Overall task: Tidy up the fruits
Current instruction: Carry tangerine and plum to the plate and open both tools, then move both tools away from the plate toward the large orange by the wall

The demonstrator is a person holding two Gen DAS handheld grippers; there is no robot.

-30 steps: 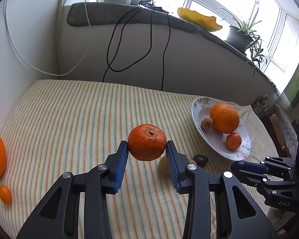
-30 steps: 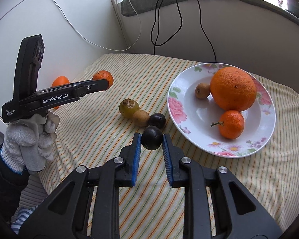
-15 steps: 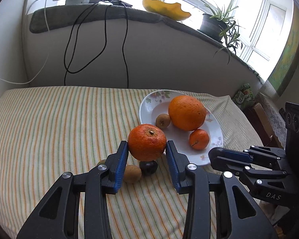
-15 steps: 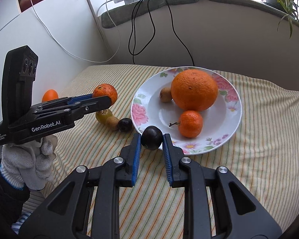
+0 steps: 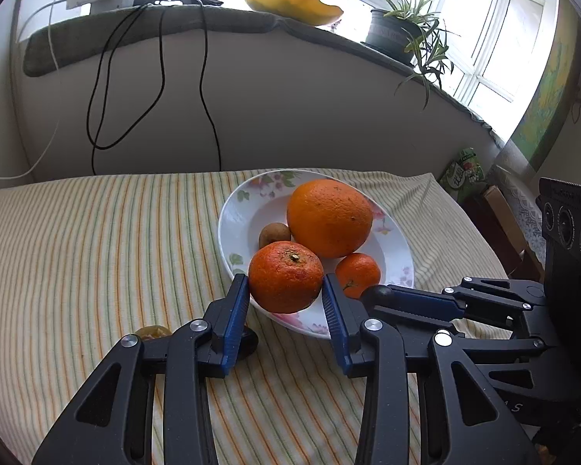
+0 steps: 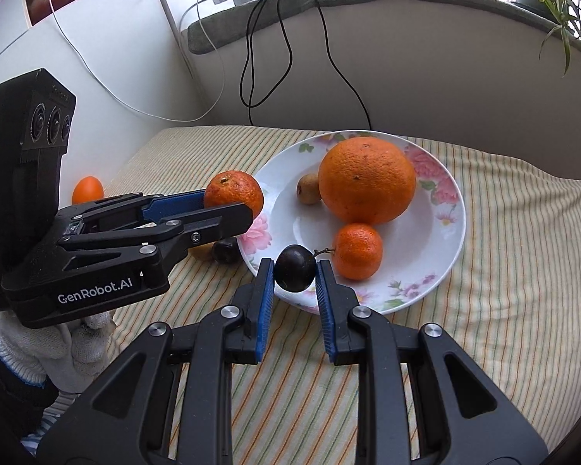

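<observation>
My left gripper (image 5: 286, 290) is shut on a reddish mandarin (image 5: 286, 277) and holds it above the near-left rim of the floral plate (image 5: 232, 209). In the right wrist view the mandarin (image 6: 234, 193) hangs at the plate's left rim (image 6: 455, 232). My right gripper (image 6: 294, 271) is shut on a dark plum (image 6: 294, 267), held over the plate's near rim. The plate holds a big orange (image 6: 366, 180), a small tangerine (image 6: 358, 250) and a brown kiwi-like fruit (image 6: 308, 190).
On the striped cloth left of the plate lie a dark plum (image 6: 224, 252), a brownish fruit (image 5: 151, 331) and, farther left, an orange (image 6: 88, 190). Black cables (image 5: 205, 77) hang down the wall behind. A potted plant (image 5: 399, 35) stands on the sill.
Both grippers have moved toward the plate with their fruits. The mandarin and the plum now hang over the plate's rim, and the two grippers are closer together.
</observation>
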